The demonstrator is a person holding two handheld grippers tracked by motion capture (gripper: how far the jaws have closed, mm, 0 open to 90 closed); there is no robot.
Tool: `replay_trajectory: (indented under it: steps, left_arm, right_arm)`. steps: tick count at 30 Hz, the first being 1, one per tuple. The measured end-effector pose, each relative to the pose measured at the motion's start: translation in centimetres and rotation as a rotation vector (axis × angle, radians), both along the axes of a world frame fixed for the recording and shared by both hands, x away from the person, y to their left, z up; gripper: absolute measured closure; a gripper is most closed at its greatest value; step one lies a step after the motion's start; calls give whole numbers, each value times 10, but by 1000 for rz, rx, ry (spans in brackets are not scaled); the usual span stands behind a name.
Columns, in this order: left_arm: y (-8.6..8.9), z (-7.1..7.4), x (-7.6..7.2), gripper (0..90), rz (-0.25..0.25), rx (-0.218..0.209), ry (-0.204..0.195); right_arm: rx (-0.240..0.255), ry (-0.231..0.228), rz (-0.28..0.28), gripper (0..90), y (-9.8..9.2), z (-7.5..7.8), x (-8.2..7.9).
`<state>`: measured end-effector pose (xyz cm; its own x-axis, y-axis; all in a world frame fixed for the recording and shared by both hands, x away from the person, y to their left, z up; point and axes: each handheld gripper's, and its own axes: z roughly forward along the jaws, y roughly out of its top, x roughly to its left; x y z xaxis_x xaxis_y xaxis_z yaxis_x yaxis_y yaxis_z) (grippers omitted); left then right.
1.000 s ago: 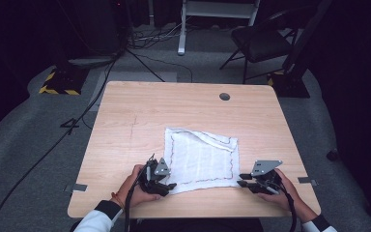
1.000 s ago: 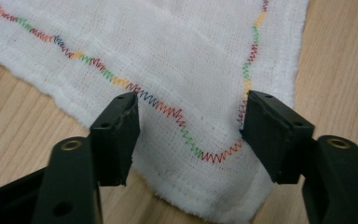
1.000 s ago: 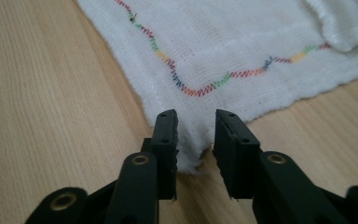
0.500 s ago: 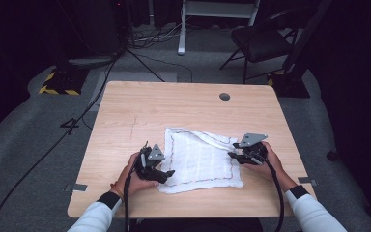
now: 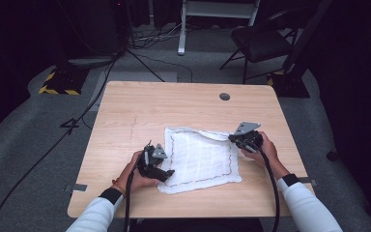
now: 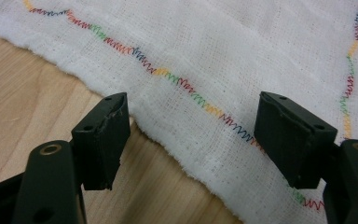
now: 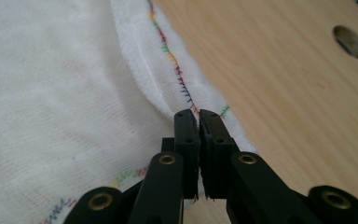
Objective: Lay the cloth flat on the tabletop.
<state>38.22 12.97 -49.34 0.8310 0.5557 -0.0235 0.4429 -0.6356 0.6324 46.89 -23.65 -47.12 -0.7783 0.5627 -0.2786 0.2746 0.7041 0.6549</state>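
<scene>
A white cloth [image 5: 203, 157] with a multicoloured zigzag stitch line lies flat on the wooden table [image 5: 174, 101]. My left gripper [image 5: 166, 171] rests at the cloth's near-left edge; in the left gripper view [image 6: 191, 135] its jaws stand open over the hem [image 6: 237, 56] and have just widened a little. At the cloth's far-right corner my right gripper [image 5: 234, 138] has just closed. Its jaws [image 7: 198, 114] are pressed together on the stitched edge of the cloth [image 7: 51, 93], and the far hem is rucked up towards them.
A round hole [image 5: 224, 96] pierces the table near its far edge and also appears in the right gripper view [image 7: 351, 41]. Bare wood surrounds the cloth. Beyond the table are a dark chair [image 5: 261, 43], a white stand and floor cables.
My right hand moved from the table's near edge along the cloth's right side to the far-right corner and closed there. The far hem now folds up. The left hand shifted slightly.
</scene>
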Motion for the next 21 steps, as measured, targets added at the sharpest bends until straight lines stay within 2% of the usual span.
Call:
replay_trajectory:
  steps: [4, 5, 8, 9, 11, 12, 13, 14, 15, 16, 17, 18, 19, 20, 21]
  left_arm:
    - [0, 0, 0, 268, -4, 1, -1]
    - [0, 0, 0, 268, -4, 2, -1]
    - [0, 0, 0, 263, -1, -2, 6]
    - [1, -1, 0, 263, -1, -8, 3]
    - [1, -1, 0, 260, -2, -10, 1]
    - [1, -1, 0, 260, 1, -8, 1]
    - [1, -1, 0, 249, 9, -3, -2]
    - [1, 0, 0, 238, 10, 0, -6]
    - [1, 0, 0, 235, 8, 5, -10]
    - [1, 1, 0, 203, 11, 10, -21]
    - [2, 2, 0, 203, 17, 11, -31]
    - [3, 3, 1, 206, 23, 6, -44]
    - [4, 4, 2, 204, 36, 6, -49]
    - [5, 6, 5, 204, 50, 6, -51]
    - [6, 8, 8, 204, 69, -10, -59]
  right_arm:
    - [27, -53, -58, 883, -5, 13, 13]
    - [27, -53, -58, 883, -5, 13, 13]
    - [46, -72, -110, 883, -4, 16, 31]
    - [30, -106, -174, 803, 0, 16, 44]
    - [8, -113, -269, 664, 3, 14, 58]
    - [8, -113, -269, 664, 3, 14, 58]
    - [12, -102, -310, 644, 3, 14, 64]
    - [31, -90, -324, 639, 3, 15, 66]
    - [66, -81, -319, 617, 2, 16, 65]
    - [125, -54, -273, 583, 1, 20, 59]
    - [125, -54, -273, 583, 1, 20, 59]
    - [140, -9, -225, 530, 3, 22, 50]
    - [144, -5, -188, 526, 5, 22, 43]
    - [144, -5, -188, 526, 5, 22, 43]
    - [143, 0, -161, 512, 8, 22, 35]
